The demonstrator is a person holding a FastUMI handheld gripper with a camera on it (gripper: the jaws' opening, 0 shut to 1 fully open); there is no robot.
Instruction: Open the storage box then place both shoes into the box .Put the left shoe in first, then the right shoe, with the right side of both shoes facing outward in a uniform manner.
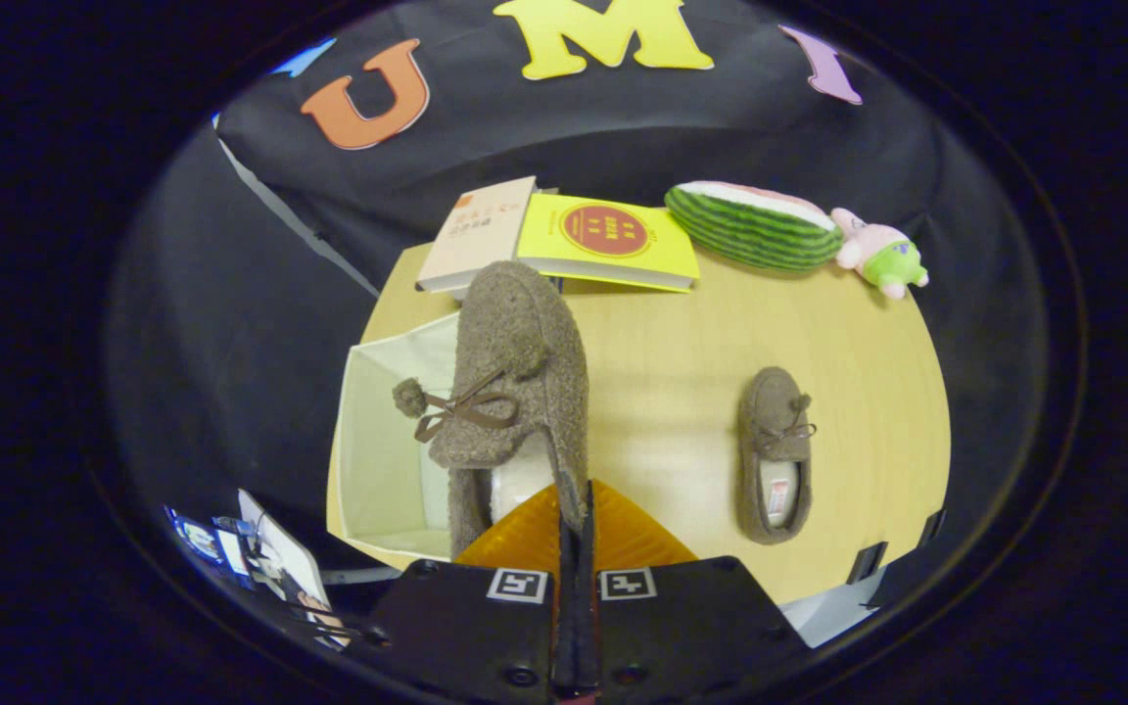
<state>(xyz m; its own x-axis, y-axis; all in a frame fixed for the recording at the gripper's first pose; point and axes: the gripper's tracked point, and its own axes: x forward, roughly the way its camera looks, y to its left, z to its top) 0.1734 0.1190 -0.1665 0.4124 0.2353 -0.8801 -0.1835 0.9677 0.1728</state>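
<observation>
One shoe (515, 382) pinched in jaws — hiding box (378, 441) interior.

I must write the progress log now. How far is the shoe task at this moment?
Done: the storage box stands open on the table. In hand: the gripper is shut on the first shoe, pinching its collar and holding it above the box's edge, not yet inside. Left: put this shoe in, then fetch the second shoe, which lies on the table beyond the fingers, and place it facing the same way.
</observation>
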